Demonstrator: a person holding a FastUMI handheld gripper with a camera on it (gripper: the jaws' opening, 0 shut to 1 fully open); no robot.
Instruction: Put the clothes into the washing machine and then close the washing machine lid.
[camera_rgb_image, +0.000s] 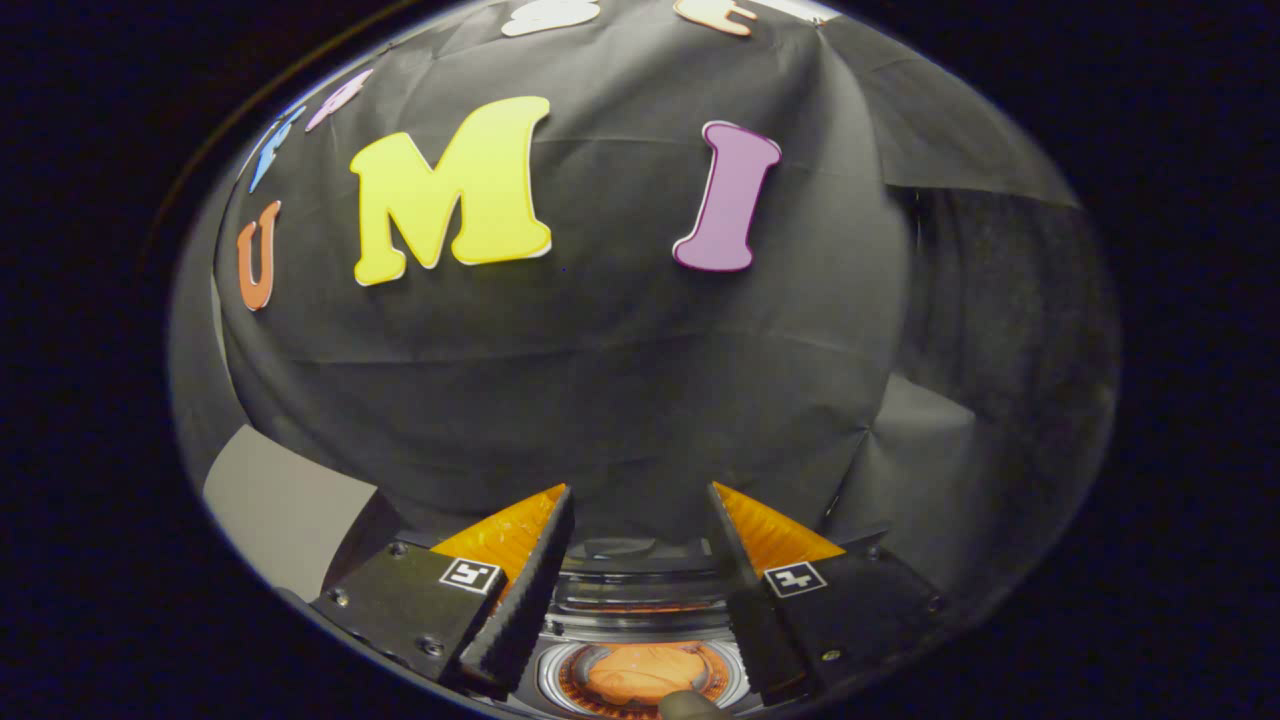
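I can read no word, brand or number here. The only signs are two small square black-and-white coded tags (470, 575), one on the block at the base of each finger of the gripper (640, 490), low in the frame. Their patterns spell nothing. The fingers stand apart, gripping nothing.

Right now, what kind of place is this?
Probably a staged recording booth: black cloth wall behind, and a small washing machine between the open tool fingers, orange clothes inside its drum.
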